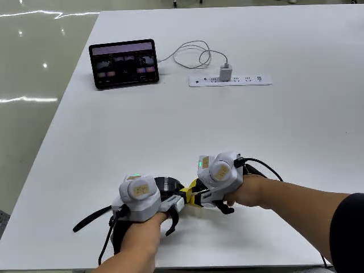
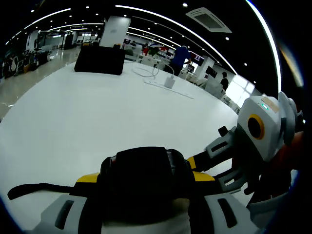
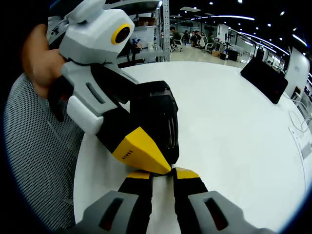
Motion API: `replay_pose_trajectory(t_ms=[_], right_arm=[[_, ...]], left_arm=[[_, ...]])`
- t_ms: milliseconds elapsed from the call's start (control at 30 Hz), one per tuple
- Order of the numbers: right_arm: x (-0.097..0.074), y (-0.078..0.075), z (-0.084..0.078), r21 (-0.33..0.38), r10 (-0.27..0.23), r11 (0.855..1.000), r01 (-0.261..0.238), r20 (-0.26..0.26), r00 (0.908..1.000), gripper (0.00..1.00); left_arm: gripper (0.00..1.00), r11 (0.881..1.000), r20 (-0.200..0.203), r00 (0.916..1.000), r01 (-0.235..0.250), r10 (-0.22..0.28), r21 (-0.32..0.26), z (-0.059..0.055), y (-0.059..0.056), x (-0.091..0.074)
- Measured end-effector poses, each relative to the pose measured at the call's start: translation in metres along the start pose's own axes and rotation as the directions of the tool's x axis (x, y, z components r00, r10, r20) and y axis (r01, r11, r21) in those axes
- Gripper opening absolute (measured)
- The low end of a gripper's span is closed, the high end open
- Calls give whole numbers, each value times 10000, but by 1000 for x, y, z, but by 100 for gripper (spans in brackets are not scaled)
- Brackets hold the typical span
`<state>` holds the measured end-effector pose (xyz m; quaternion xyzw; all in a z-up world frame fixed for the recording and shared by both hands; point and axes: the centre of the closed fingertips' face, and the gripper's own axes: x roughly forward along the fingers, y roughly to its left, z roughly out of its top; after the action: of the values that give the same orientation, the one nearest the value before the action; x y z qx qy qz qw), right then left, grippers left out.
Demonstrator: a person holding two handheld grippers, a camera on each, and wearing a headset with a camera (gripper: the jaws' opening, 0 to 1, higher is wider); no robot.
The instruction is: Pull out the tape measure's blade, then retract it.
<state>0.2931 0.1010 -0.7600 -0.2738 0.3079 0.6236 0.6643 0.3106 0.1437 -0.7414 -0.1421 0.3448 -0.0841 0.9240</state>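
Observation:
The black and yellow tape measure (image 1: pixel 168 185) lies on the white table (image 1: pixel 227 125) near its front edge. My left gripper (image 1: pixel 170 198) is shut on its case, which sits between my jaws in the left gripper view (image 2: pixel 145 179). My right gripper (image 1: pixel 191 197) comes in from the right, and its yellow-tipped fingers (image 3: pixel 140 176) are pressed together at the yellow front corner of the tape measure (image 3: pixel 146 131), where the blade comes out. The blade's end is too small to make out between them. The tape's black strap (image 1: pixel 91 219) trails off to the left.
A tablet (image 1: pixel 124 63) stands at the back left of the table. A white power strip (image 1: pixel 230 80) with a charger (image 1: pixel 226 72) and a looped cable lies at the back centre. The table's front edge runs just below my hands.

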Motion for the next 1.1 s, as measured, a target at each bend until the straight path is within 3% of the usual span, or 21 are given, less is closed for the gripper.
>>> replay_pose_trajectory(t_ms=[100, 200, 400, 433, 467, 500, 600, 700, 867, 1033, 1067, 1100], right_arm=[[0, 0, 0, 38, 5, 10000, -5, 7, 10000, 12], [0, 0, 0, 58, 20, 10000, -20, -20, 10000, 12], [0, 0, 0, 55, -32, 10000, 32, -62, 10000, 12], [0, 0, 0, 72, -49, 10000, 49, -61, 10000, 12], [0, 0, 0, 53, -75, 10000, 75, -65, 10000, 12], [0, 0, 0, 71, -84, 9999, 84, -70, 9999, 12], [0, 0, 0, 131, -85, 9999, 86, -86, 9999, 13], [-1, 4, 2, 517, 50, 9986, -52, 30, 10000, 17], [0, 5, 2, 410, 38, 9992, -36, -54, 10000, 20], [0, 8, 2, 665, 107, 9977, -101, -81, 9999, 26], [0, 9, 2, 661, 110, 9978, -106, -67, 9999, 27], [0, 10, 2, 643, 121, 9979, -117, -52, 9999, 28]], left_arm=[[68, 10000, -122, 9999, -27, 27, -66, 0, -1, -1], [67, 9991, -218, 9997, -44, 53, 425, 1, -2, -4], [66, 9961, -468, 9988, -98, 139, 879, 1, 0, -5], [68, 9959, -437, 9989, -141, 181, 894, 2, 1, -5], [72, 9942, -108, 9986, -511, 524, 945, 9, 9, -6], [77, 9934, -8, 9983, -577, 581, 988, 11, 11, -7], [83, 9943, -276, 9980, -537, 565, 926, 11, 15, -8], [89, 9943, -77, 9984, -547, 556, 918, 17, 18, -8], [100, 9939, -6, 9984, -569, 572, 947, 27, 23, -10], [100, 9905, -12, 9996, -293, 297, 1345, 30, 24, -10], [100, 9912, -75, 9998, -169, 181, 1316, 30, 23, -10], [100, 9919, -394, 9991, 188, -140, 1254, 26, 19, -11]])
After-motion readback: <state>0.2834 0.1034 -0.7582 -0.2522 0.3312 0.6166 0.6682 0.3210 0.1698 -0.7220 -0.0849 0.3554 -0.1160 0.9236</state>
